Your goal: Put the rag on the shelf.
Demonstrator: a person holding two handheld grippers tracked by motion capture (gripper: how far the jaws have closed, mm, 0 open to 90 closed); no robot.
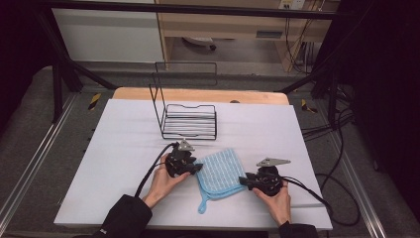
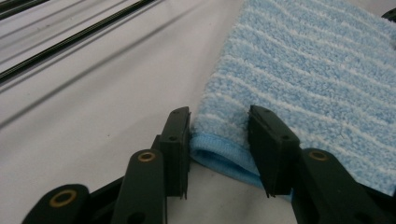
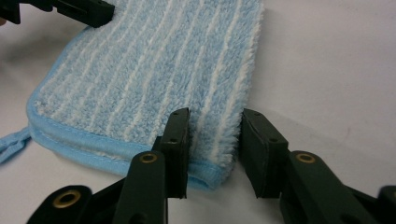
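A light blue striped towel (image 1: pixel 218 173), folded, lies flat on the white table top (image 1: pixel 124 148), its hanging loop (image 1: pixel 202 207) pointing toward the person. My left gripper (image 1: pixel 198 167) is at the towel's left corner. In the left gripper view its jaws (image 2: pixel 219 116) straddle that corner of the towel (image 2: pixel 317 70), one beside the hem and one on the pile, and the cloth is not bunched. My right gripper (image 1: pixel 242 181) is at the right corner. Its jaws (image 3: pixel 212 119) straddle the towel's (image 3: pixel 154 70) edge, with a gap to the outer jaw.
A black wire rack (image 1: pixel 188 121) stands behind the towel near the table's middle back. Cables trail from both grippers across the white top. The wooden table edge (image 1: pixel 198 94) and a dark metal frame lie beyond the rack.
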